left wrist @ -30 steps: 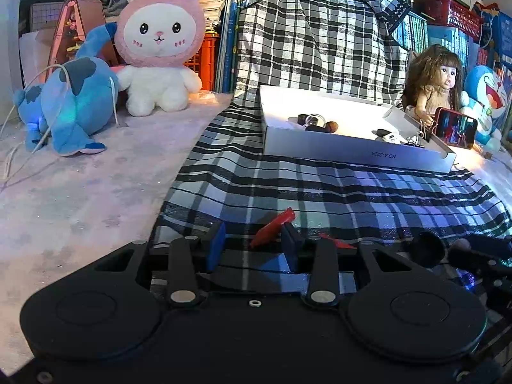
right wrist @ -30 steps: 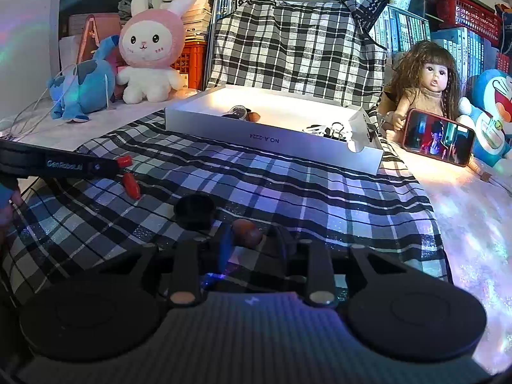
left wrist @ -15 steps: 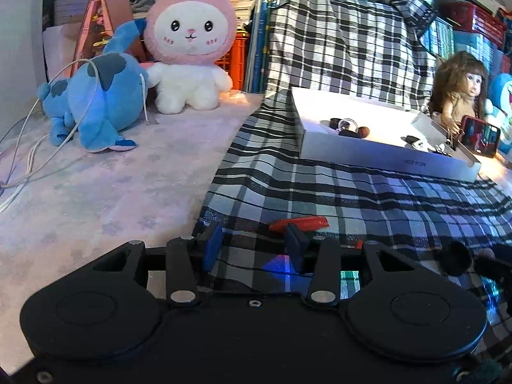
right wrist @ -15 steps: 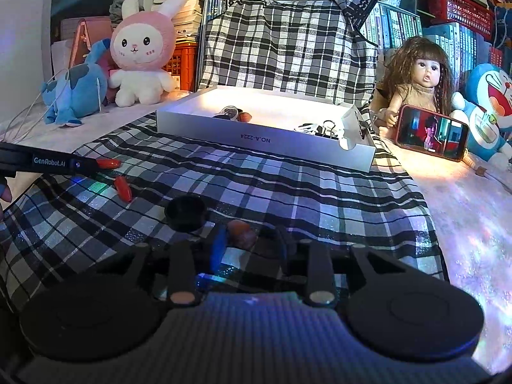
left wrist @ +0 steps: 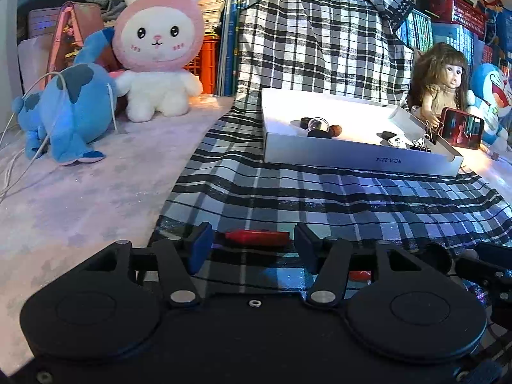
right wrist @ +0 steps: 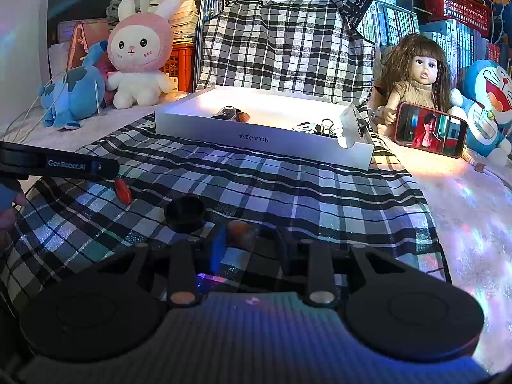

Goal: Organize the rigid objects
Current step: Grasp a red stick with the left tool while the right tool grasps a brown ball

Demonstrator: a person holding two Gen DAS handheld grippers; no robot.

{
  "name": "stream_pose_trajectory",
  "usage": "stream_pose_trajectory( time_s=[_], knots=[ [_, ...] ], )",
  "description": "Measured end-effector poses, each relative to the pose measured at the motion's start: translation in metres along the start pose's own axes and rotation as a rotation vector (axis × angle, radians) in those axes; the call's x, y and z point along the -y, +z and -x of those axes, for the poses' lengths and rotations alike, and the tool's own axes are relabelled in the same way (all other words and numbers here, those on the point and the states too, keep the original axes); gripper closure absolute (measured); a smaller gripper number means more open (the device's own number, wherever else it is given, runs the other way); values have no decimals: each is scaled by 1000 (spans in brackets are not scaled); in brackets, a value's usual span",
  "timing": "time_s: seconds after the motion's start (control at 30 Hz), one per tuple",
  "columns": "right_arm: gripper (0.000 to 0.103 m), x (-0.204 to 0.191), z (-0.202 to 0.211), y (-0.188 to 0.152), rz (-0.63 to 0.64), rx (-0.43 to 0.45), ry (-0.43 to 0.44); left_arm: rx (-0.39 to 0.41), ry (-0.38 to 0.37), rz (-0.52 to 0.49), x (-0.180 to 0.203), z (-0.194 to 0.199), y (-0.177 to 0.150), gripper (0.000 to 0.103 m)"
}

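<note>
My left gripper (left wrist: 251, 243) is open, its jaws wide apart either side of a red stick-shaped piece (left wrist: 257, 236) lying flat on the plaid cloth. A second red piece (right wrist: 123, 191) lies close by. My right gripper (right wrist: 248, 244) is open around a small brown nut-like object (right wrist: 239, 229) on the cloth, with a black round cap (right wrist: 185, 212) just left of it. The white shallow box (left wrist: 352, 156) further back holds several small dark items and binder clips.
Plush rabbit (left wrist: 158, 54) and blue plush (left wrist: 67, 108) stand at the back left. A doll (right wrist: 416, 76), a phone (right wrist: 430, 129) and a Doraemon toy (right wrist: 489, 102) stand at the right. Books and baskets line the back.
My left gripper has opened wider and the red piece, which stood tilted against a finger, now lies flat between the jaws. The right gripper has barely moved.
</note>
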State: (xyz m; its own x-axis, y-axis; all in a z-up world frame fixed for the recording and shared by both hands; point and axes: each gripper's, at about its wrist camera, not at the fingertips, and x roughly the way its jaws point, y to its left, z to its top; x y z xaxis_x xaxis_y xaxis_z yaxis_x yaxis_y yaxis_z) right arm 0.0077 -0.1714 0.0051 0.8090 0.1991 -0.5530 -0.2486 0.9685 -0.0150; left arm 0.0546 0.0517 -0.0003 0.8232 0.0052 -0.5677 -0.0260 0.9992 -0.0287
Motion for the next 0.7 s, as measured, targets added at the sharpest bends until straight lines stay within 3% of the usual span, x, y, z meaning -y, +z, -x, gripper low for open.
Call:
stream_pose_trajectory(
  time_s=[0.23, 0.37, 0.53, 0.63, 0.7],
  knots=[
    [51, -2, -2, 0, -7, -1, -2, -6, -26, -13, 6, -5, -3, 50],
    [51, -2, -2, 0, -9, -1, -2, 2, -40, -34, 9, -4, -5, 59],
    [50, -6, -4, 1, -16, -1, -4, 6, -42, -39, 11, -2, -6, 60],
    [57, -8, -5, 1, -8, 2, -5, 8, -48, -37, 13, 0, -7, 61],
    [68, -8, -5, 1, -11, 3, -1, 7, -57, -38, 14, 2, -7, 61]
  ],
)
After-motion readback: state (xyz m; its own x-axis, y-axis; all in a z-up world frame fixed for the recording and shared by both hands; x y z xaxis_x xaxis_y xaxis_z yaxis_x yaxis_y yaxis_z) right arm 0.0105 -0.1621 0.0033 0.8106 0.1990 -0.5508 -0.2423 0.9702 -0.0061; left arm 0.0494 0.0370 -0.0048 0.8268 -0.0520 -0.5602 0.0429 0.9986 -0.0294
